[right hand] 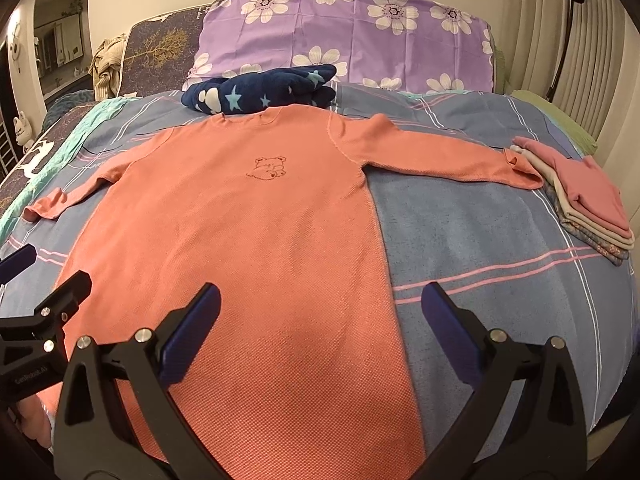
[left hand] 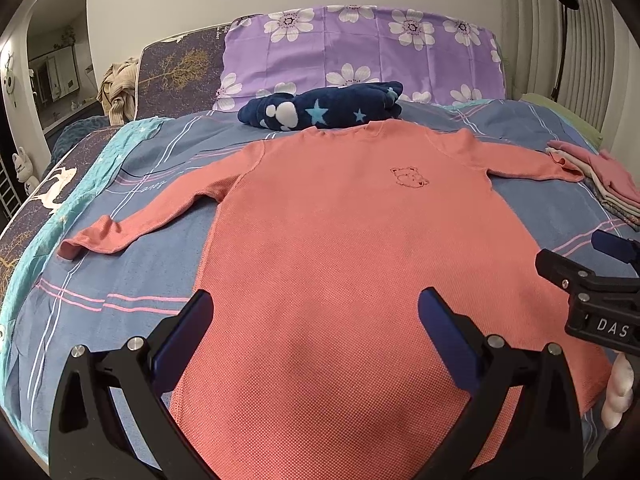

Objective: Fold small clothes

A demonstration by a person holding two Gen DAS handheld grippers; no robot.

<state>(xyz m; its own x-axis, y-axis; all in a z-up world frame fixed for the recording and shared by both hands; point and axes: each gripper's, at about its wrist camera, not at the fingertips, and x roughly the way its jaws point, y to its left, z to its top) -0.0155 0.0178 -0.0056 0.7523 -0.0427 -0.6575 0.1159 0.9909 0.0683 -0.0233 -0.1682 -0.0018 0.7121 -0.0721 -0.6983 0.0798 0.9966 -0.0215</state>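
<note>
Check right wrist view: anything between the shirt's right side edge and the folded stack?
Only bare blue bedsheet with pink and white stripes between the coral shirt and the folded stack; the shirt's sleeve reaches toward the stack farther up.

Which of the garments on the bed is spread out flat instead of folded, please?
The coral long-sleeved shirt with the bear outline; the navy star garment and pink-topped stack are folded.

Two handheld grippers, both built of matte black plastic. The left gripper (left hand: 316,312) has two angled fingers (left hand: 188,336) faced with dark blue pads, joined to triangular black arms by round silver screws. The right gripper (right hand: 320,308) looks the same; seen from the left wrist view, its body carries white letters "DAS". The left gripper's side shows small pale lettering, too small to read.
</note>
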